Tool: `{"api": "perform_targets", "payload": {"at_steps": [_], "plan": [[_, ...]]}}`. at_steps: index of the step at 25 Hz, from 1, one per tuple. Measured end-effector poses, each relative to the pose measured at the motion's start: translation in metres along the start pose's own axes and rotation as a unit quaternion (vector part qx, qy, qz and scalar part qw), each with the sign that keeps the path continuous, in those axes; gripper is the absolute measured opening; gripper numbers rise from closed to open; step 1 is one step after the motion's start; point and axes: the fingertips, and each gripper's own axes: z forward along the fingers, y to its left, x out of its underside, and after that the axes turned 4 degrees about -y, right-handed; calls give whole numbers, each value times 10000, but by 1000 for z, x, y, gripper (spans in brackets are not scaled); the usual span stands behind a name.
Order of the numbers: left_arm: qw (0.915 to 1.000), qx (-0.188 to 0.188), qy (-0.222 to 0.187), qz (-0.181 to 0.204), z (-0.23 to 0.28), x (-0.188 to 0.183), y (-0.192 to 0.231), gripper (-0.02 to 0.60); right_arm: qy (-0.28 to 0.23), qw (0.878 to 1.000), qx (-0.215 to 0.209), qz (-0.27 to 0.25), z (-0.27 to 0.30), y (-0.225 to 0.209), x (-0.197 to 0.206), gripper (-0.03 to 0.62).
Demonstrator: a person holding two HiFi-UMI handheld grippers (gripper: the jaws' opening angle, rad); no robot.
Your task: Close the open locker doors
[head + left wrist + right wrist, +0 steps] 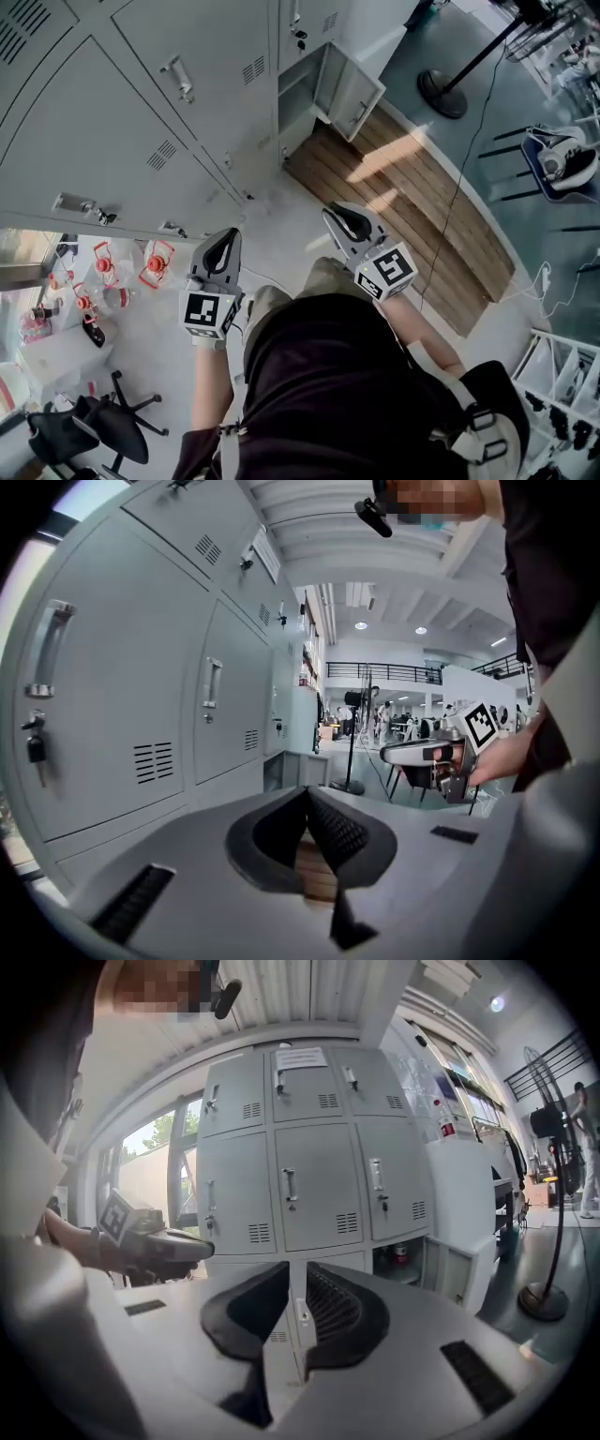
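A bank of grey lockers [141, 112] fills the upper left of the head view. One bottom-row door [352, 89] stands open at the bank's far end. In the right gripper view this door [461, 1274] hangs open to the right of its compartment, with a red-capped bottle [400, 1252] inside. My left gripper [223, 239] is held in front of me, well short of the lockers. Its jaws [307, 799] are shut with nothing between them. My right gripper [339, 217] is beside it. Its jaws [296, 1279] show a narrow empty gap.
A wooden floor panel [422, 206] runs along the locker base. A post on a round base [442, 94] stands beyond the open door, with a cable trailing across the floor. A black office chair [94, 422] and red-capped bottles [103, 272] are at the lower left.
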Motion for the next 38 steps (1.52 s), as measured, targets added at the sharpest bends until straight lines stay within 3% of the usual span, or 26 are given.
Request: {"api": "perform_targets", "payload": {"at_steps": [7,16,31,38], "plan": [[9997,204,73,145,84,-13,-60,9,-37,9998,176,88,-46,-90,3,66],[9975,519,378,302,153,-16,-102,9,-116,9983,483,292,-72,-160,7,66],[9861,1528,450,475,269,-27,-38,9,133,9851,1674,383,-11,-260,15,67],[9792,1872,474,621,296,-30,1,9,298,9779,2051,282,33,-298,25,77]]}}
